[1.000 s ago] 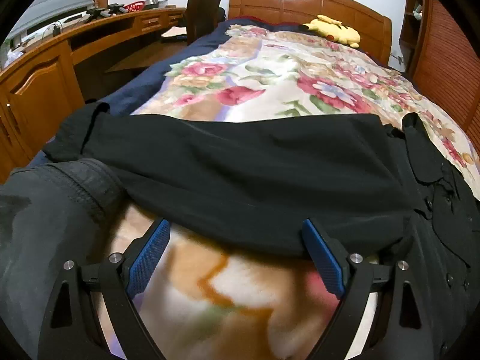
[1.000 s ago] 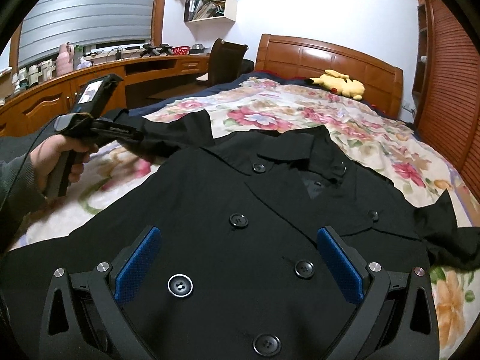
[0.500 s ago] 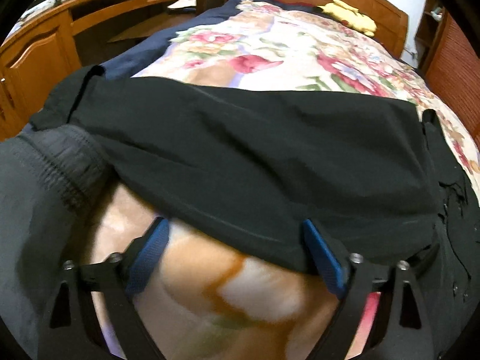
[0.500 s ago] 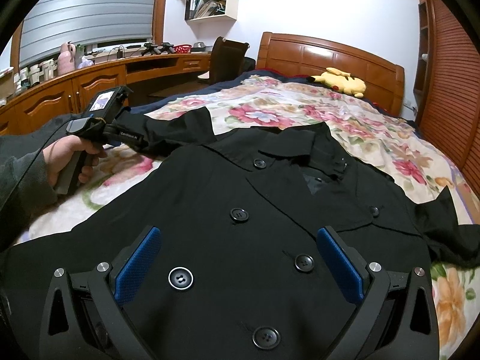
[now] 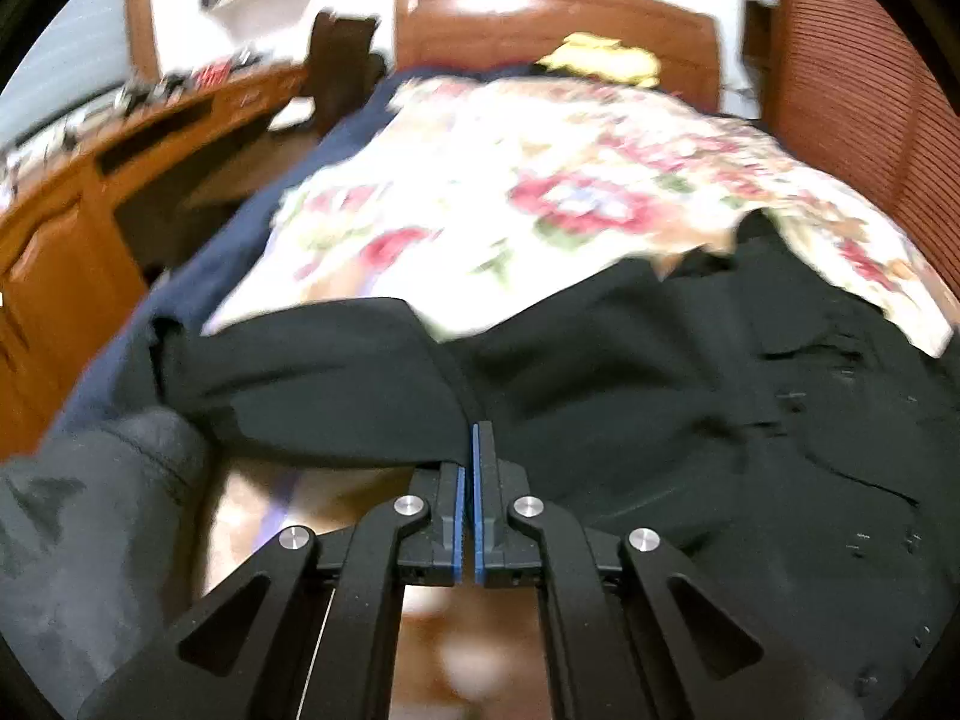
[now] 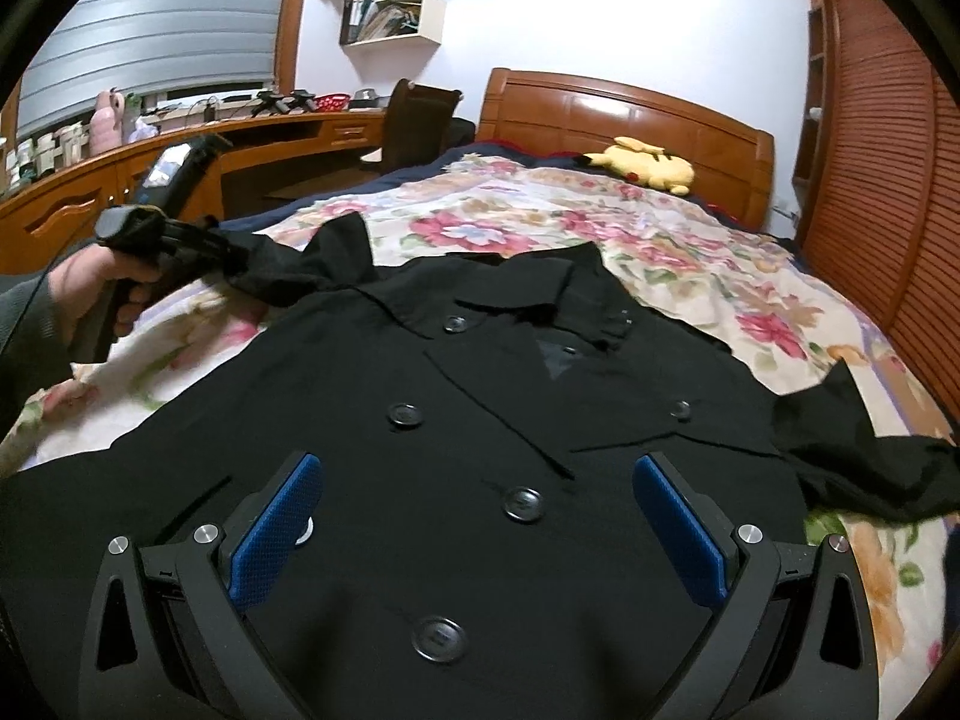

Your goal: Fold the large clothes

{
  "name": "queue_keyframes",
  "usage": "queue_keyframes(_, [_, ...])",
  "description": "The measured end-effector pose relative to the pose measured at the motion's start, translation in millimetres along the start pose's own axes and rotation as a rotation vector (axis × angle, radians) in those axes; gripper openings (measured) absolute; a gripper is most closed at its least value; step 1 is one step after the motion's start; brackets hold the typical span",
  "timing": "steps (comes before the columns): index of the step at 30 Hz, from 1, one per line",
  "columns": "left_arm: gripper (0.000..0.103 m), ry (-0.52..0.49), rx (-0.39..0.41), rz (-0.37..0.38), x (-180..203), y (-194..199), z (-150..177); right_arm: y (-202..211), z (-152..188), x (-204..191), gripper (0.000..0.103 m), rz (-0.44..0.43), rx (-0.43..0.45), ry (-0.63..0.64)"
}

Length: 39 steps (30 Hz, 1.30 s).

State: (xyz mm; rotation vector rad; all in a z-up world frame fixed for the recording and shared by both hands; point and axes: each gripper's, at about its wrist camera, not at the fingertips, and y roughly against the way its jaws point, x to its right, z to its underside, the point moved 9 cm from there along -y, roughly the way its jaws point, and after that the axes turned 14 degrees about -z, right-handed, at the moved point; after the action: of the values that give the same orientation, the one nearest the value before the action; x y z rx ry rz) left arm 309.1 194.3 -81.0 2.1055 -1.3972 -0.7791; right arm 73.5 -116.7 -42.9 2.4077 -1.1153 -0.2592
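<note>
A black double-breasted coat (image 6: pixel 480 450) lies front-up and spread across a floral blanket (image 6: pixel 690 252) on the bed, its collar toward the wooden headboard (image 6: pixel 630 114).

The left gripper (image 5: pixel 470 438) has its blue pads pressed together on the edge of the coat's sleeve (image 5: pixel 312 384), pinching a fold of the black cloth at its fingertips. Beyond and to the left of those tips the sleeve trails out over the blanket's edge; to the right the coat's body fills the view. In the right wrist view this gripper (image 6: pixel 231 255) shows at far left, held in the person's hand (image 6: pixel 90 288), with the sleeve (image 6: pixel 300 267) drawn up off the blanket into it.

The right gripper (image 6: pixel 480 516) hangs over the coat's lower front with its jaws wide apart and nothing held. Between its blue pads (image 6: pixel 276 531) sits a large black button (image 6: pixel 523 503), another button (image 6: pixel 438 639) lies nearer the camera, and more run ahead toward the collar. The other sleeve (image 6: pixel 864 456) lies crumpled to the right of this gripper. A yellow plush toy (image 6: pixel 651 165) rests far ahead by the headboard.
</note>
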Motion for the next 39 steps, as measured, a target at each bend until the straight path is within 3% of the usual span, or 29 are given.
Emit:
queue_keyframes(7, [0.002, -0.135, 0.13, 0.085, 66.5, 92.4, -11.6, 18.2, 5.1, 5.2, 0.103, 0.017, 0.018, -0.026])
queue_keyframes(15, [0.002, -0.226, 0.167, 0.115, 103.1, 141.8, 5.9, 26.0, 6.3, 6.4, 0.103, 0.02, 0.033, -0.049])
queue_keyframes(18, [0.013, -0.272, 0.166, 0.102, 107.6, 146.8, 18.1, 25.3, 7.1, 6.9, 0.103, 0.017, 0.035, -0.053])
queue_keyframes(20, [0.029, -0.274, 0.164, 0.109, 105.2, 150.3, 22.6, 24.6, 8.2, 5.3, 0.103, 0.017, 0.033, -0.05])
queue_keyframes(22, [0.057, -0.265, 0.182, 0.134, 102.0, 162.9, 26.5, 23.9, 8.0, 5.8, 0.103, 0.012, 0.033, -0.045])
queue_keyframes(24, [0.078, -0.263, 0.204, 0.15, 100.8, 175.7, 30.8, 22.8, 6.3, 4.6, 0.103, 0.008, 0.034, -0.042])
queue_keyframes(25, [0.082, -0.259, 0.224, 0.159, 98.8, 184.7, 32.7, 24.4, 6.3, 5.2, 0.103, 0.006, 0.037, -0.042])
queue_keyframes(29, [0.082, -0.25, 0.233, 0.151, 89.2, 192.5, 36.9, 23.9, 5.7, 2.0, 0.103, -0.008, 0.046, -0.042])
queue_keyframes(39, [0.082, -0.172, 0.171, 0.091, 56.4, 139.1, 34.7, 20.4, 8.3, 0.2, 0.103, -0.029, 0.031, -0.009])
